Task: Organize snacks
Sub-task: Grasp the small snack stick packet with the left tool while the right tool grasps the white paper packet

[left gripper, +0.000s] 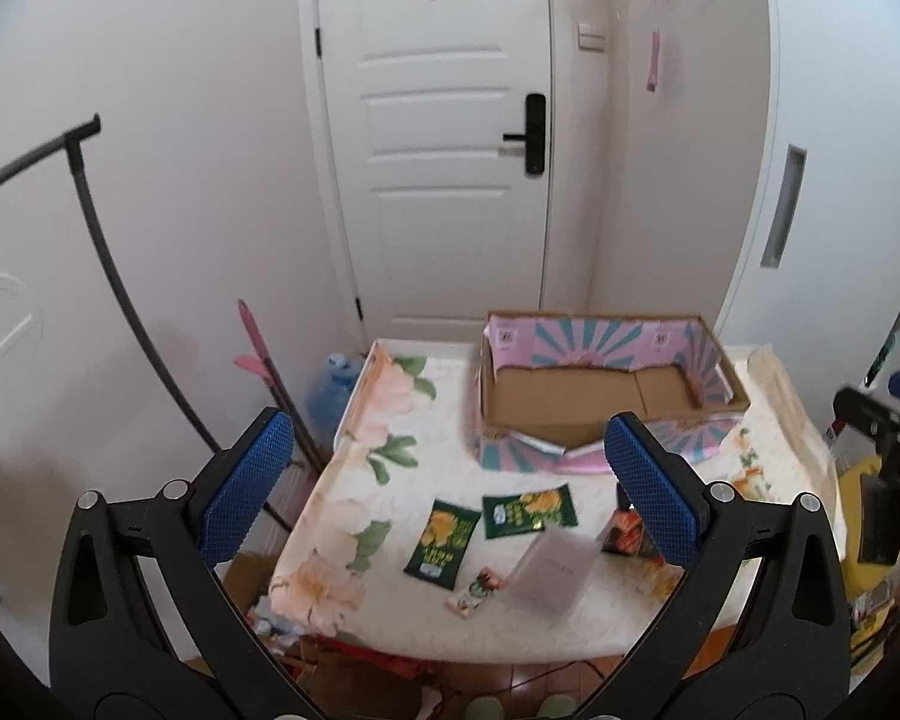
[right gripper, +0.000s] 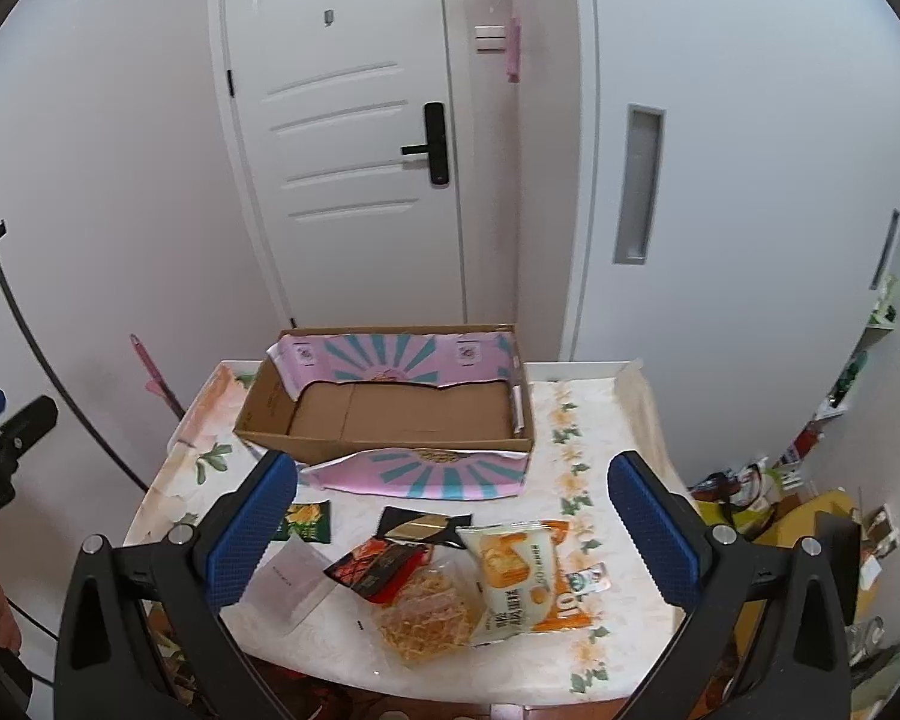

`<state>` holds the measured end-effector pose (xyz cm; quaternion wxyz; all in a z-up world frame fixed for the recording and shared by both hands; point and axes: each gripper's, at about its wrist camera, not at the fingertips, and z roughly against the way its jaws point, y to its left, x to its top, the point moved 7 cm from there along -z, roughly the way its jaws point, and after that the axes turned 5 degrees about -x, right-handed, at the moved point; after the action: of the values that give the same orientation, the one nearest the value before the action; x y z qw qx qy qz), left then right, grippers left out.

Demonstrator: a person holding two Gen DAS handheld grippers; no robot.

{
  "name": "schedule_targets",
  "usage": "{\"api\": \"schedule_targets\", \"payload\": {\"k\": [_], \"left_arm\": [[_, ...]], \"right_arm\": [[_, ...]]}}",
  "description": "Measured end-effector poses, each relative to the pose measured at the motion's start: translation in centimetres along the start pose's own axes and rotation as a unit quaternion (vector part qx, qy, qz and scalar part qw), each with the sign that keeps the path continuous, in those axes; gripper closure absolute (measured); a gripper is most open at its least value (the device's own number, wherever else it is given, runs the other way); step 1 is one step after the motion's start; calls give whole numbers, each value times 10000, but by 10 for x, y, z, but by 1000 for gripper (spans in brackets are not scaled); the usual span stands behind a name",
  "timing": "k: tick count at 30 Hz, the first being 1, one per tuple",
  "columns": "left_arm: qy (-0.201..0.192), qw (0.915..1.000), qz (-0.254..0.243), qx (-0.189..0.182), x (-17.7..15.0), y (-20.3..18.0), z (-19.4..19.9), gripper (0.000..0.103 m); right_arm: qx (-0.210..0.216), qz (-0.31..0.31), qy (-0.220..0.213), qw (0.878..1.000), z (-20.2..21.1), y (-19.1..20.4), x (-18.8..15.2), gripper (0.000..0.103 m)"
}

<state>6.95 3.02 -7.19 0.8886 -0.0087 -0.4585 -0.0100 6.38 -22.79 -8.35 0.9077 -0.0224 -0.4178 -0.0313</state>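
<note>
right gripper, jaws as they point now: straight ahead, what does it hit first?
Probably the open cardboard box with pink-and-teal flaps, near its front wall. The right gripper, jaws open and empty, hangs above the orange-and-white bread packet; depth is unclear, so a steeper line could meet the snacks instead.

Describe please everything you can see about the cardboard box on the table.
The cardboard box is a shallow, open-topped rectangle of plain brown corrugated board, and nothing is visible inside it. Its flaps are printed pink with teal sunburst rays: the back and side flaps stand up, the front flap is folded down outward onto the floral tablecloth. It sits flat at the far end of the table, before the white door. No snack or gripper touches it.
</note>
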Motion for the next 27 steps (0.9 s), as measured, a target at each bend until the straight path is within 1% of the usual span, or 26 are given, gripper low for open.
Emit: {"api": "schedule_targets", "payload": {"k": [2,6,9,11,15,18,23,26,27], "left_arm": [[120,9999,-103,-57,-11,2,-6,0],[425,9975,-442,-338,-43,5,-26,0],[762,9929,-673,-619,-72,8,-47,0],[1009,9881,-821,-818,-90,11,-62,0],[1325,9787,-1109,-1107,-121,13,-85,0],[1563,9698,-1320,-1327,-144,12,-101,0],[1903,9568,-1419,-1678,-176,12,-125,3],[2104,9476,-1495,-1881,-193,9,-139,14],[2168,9443,-1535,-1941,-197,6,-142,19]], "right_arm": [[45,-3,-32,10000,-5,5,-5,0],[141,-131,152,9997,-15,18,-18,0],[145,-152,297,9993,-23,34,-31,0],[113,-180,444,9988,-31,48,-43,0],[28,-288,693,9972,-48,71,-65,0],[-26,-454,905,9949,-63,83,-86,0],[-86,-762,1360,9877,-91,100,-125,0],[-147,-868,1578,9835,-104,108,-145,0],[-175,-899,1638,9822,-108,110,-152,0]]}}
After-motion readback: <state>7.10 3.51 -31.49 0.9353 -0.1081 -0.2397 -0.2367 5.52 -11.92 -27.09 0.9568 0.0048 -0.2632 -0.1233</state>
